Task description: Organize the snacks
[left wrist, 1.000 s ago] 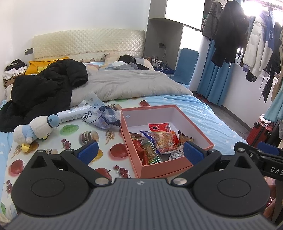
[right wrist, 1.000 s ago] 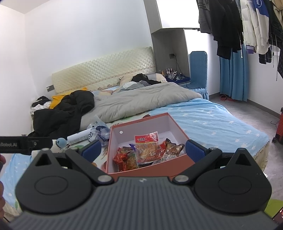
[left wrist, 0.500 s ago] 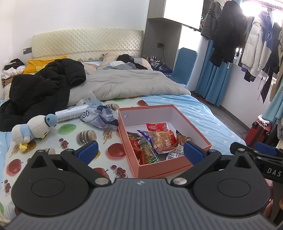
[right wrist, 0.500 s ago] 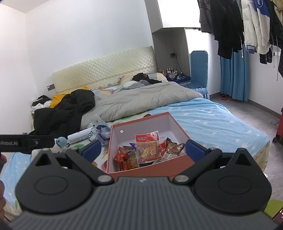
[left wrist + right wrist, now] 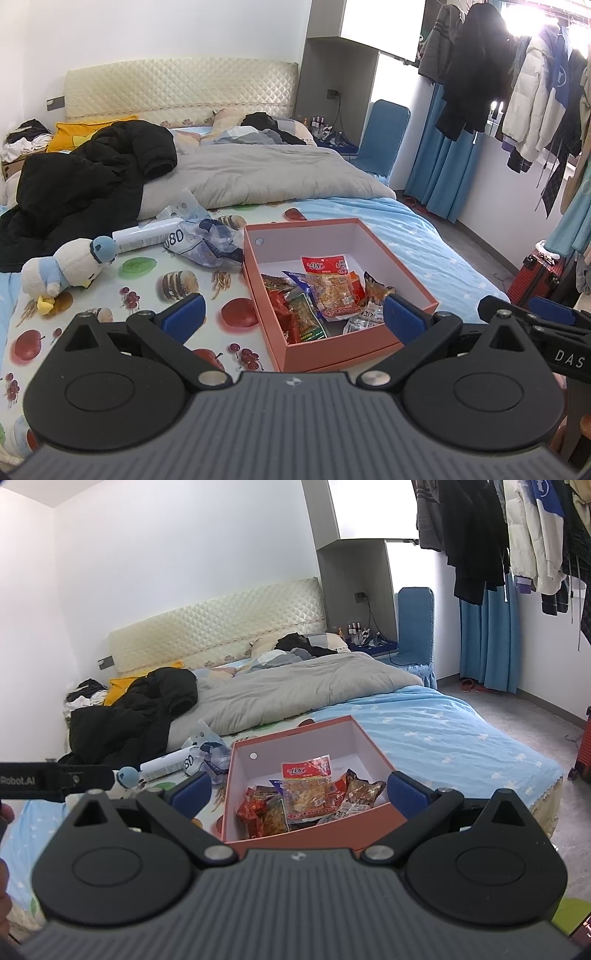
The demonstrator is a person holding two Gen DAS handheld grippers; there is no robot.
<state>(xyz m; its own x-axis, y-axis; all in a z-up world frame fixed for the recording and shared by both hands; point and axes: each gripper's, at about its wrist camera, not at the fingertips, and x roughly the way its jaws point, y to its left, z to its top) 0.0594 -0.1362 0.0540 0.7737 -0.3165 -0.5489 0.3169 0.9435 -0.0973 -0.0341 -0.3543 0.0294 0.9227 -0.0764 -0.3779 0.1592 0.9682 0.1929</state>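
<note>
Quilted bed [image 5: 369,229]; square cardboard box [image 5: 399,258], crinkly snack packets [image 5: 332,291].

Left hand-held gripper [image 5: 291,317] spread wide, empty; right hand-held gripper [image 5: 299,788] likewise.

The lower snack packets [image 5: 295,314] lie buried under the top one, their labels too small to read. The box's near wall [image 5: 317,834] hides its floor from the right, and the suitcase [image 5: 583,753] is cut off at the edge.
</note>
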